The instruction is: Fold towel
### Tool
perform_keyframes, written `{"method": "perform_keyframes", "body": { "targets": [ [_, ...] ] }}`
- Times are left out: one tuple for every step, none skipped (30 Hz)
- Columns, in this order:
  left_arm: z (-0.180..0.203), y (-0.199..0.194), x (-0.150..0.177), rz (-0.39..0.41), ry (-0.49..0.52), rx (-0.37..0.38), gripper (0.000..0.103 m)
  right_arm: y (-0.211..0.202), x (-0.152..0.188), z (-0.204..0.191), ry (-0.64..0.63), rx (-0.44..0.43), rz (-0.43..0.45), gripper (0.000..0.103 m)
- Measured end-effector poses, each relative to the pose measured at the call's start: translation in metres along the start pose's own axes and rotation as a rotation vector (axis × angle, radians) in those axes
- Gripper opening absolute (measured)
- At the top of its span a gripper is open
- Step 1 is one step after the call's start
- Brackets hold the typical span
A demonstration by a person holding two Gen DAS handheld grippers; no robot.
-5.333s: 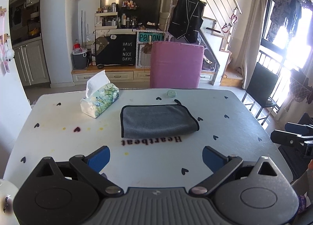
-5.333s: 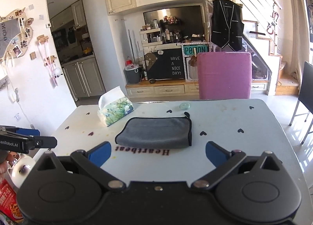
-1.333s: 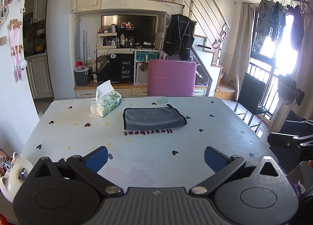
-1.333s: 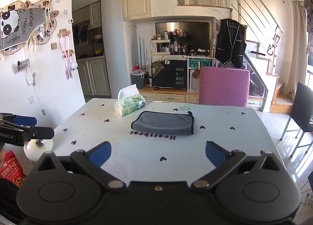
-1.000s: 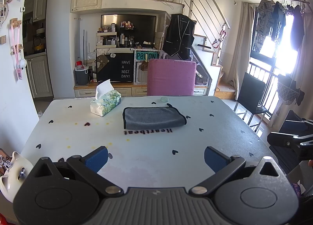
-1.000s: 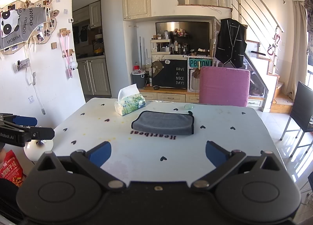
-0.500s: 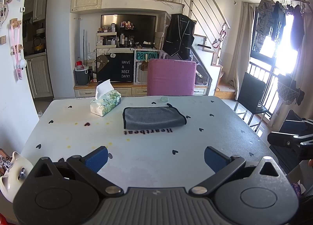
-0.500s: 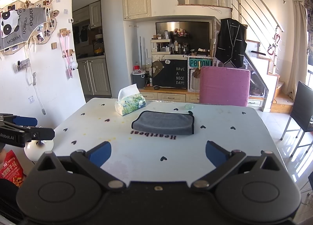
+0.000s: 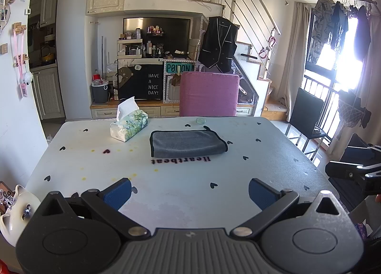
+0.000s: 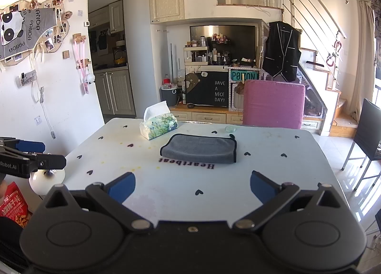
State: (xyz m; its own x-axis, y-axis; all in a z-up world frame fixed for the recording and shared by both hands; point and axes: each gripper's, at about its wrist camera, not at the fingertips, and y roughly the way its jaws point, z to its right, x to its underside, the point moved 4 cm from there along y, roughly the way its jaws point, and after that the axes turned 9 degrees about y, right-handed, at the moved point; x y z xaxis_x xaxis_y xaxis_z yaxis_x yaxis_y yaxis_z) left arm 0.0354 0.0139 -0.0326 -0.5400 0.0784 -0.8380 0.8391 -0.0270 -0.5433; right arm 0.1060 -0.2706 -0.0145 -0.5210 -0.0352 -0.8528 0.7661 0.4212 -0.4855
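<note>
A grey towel (image 9: 187,143) lies already folded into a flat oblong on the white table (image 9: 181,186), just beyond the printed word "Heartbeat" (image 9: 181,160), which serves as the marker for everything else here. Behind and to the left of the word sits a tissue box (image 9: 128,125); past the towel, on the far side from the word, a small glass disc (image 9: 200,120) rests near the table's edge in front of a pink chair (image 9: 209,93). On the near side of the word, well apart from the cloth, the left gripper (image 9: 189,192) hangs with its blue pads spread wide and nothing between them, and the right gripper (image 10: 193,184) does the same, also empty. The towel (image 10: 201,148) looks soft, light and limp, a plush cloth with a dark bound edge and a small loop at its far right corner; it would likely sag and slide on the smooth tabletop rather than hold a shape. By the look of its doubled layers, the fold seems largely done. Should another fold be wanted, the surest holds would probably be the two corners of one short end, pinched through all layers at the bound edge, since a grip in the middle would likely bunch the fabric.
</note>
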Motion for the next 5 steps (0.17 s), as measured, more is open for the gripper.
{"method": "perform_keyframes", "body": {
  "targets": [
    [-0.0001,0.0001,0.0001,0.0,0.0,0.0,0.103,0.0002,0.0003,-0.0001,0.0,0.0,0.0,0.103],
    [-0.0001,-0.0001,0.0001,-0.001,-0.001,0.0,0.103,0.0,0.0,0.0,0.0,0.0,0.0,0.103],
    [-0.0004,0.0002,0.0001,-0.002,-0.003,-0.001,0.103,0.0,-0.0001,0.0,0.0,0.0,-0.001,0.103],
    [-0.0008,-0.0001,0.0001,-0.002,-0.004,-0.003,0.103,0.0002,0.0003,-0.0001,0.0,0.001,-0.001,0.103],
    [-0.0011,-0.0006,-0.0001,-0.001,-0.005,-0.004,0.103,-0.0001,-0.0001,-0.0001,0.0,0.001,-0.001,0.103]
  ]
}}
